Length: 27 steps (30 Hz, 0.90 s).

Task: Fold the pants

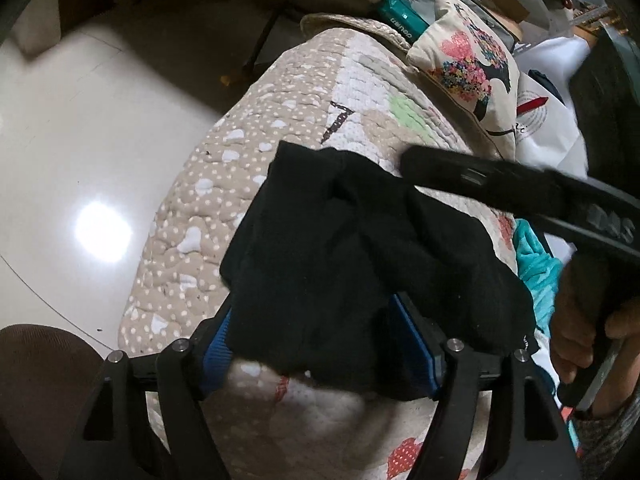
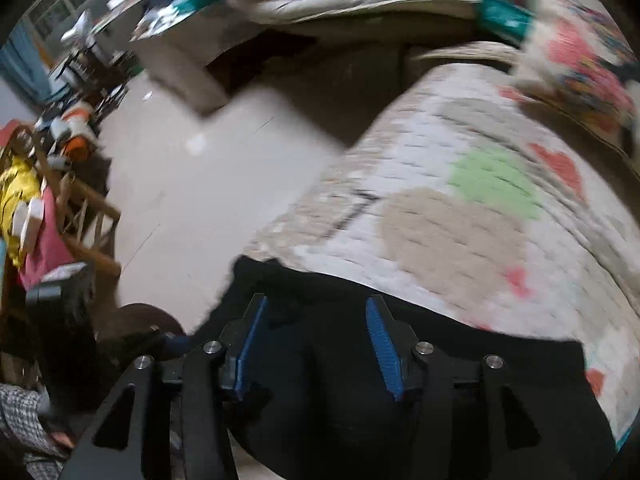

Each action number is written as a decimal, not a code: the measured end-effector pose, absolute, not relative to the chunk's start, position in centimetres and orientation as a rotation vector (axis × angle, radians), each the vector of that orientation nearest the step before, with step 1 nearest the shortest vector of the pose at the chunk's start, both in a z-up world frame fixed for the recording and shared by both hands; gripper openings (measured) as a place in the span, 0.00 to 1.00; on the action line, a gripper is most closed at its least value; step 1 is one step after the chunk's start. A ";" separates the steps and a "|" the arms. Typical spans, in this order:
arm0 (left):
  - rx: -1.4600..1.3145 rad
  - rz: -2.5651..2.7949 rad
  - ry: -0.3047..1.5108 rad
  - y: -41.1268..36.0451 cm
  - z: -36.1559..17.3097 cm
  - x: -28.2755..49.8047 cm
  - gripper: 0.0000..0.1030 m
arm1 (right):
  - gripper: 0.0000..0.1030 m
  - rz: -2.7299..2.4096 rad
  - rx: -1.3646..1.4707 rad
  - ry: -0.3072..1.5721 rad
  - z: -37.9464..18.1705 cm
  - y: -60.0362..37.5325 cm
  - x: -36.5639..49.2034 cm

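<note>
The black pants [image 1: 336, 248] lie bunched on a quilted, patterned cover [image 1: 248, 148]. My left gripper [image 1: 316, 340] is open, its blue pads [image 1: 218, 344] on either side of the near edge of the pants, which drape over them. My right gripper shows in the left wrist view [image 1: 416, 168] as a dark arm over the far right of the pants. In the right wrist view my right gripper [image 2: 316, 344] is open and empty, hovering just above the black pants [image 2: 360, 400]; its blue pads [image 2: 382, 348] stand wide apart.
A flowered cushion [image 1: 468, 64] and a teal box [image 1: 400, 16] lie at the back of the cover. A glossy pale floor [image 1: 80, 140] runs along the left. A wooden chair [image 2: 80, 216] with clothes stands at the left of the right wrist view.
</note>
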<state>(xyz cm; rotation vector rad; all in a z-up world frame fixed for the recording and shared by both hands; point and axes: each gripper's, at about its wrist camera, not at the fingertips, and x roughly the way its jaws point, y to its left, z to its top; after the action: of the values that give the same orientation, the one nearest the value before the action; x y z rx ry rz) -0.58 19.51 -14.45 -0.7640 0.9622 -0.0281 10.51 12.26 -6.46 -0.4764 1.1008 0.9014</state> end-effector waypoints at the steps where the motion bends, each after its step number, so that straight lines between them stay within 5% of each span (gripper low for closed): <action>1: -0.741 -0.023 0.962 19.2 -14.4 -0.6 0.70 | 0.54 0.901 -0.516 1.095 -7.0 13.1 10.4; 6: -0.659 0.000 0.975 18.7 -14.2 -0.8 0.35 | 0.54 0.902 -0.674 1.120 -10.2 17.0 9.5; 8: -0.690 -0.025 0.977 19.2 -14.1 -0.8 0.27 | 0.38 0.887 -0.756 1.112 -11.3 17.9 8.4; 12: -0.698 -0.061 0.967 19.1 -13.1 -1.0 0.22 | 0.22 0.857 -0.799 1.066 -11.1 18.2 7.5; 27: -0.592 -0.275 0.971 8.9 -7.1 3.9 0.22 | 0.20 0.751 -0.392 1.006 -3.5 3.4 11.3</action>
<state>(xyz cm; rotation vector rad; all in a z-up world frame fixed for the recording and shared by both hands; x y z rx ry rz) 3.88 8.93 -7.07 -0.5925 0.9708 -0.2753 11.29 3.40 -3.51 -0.3917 1.0059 0.7505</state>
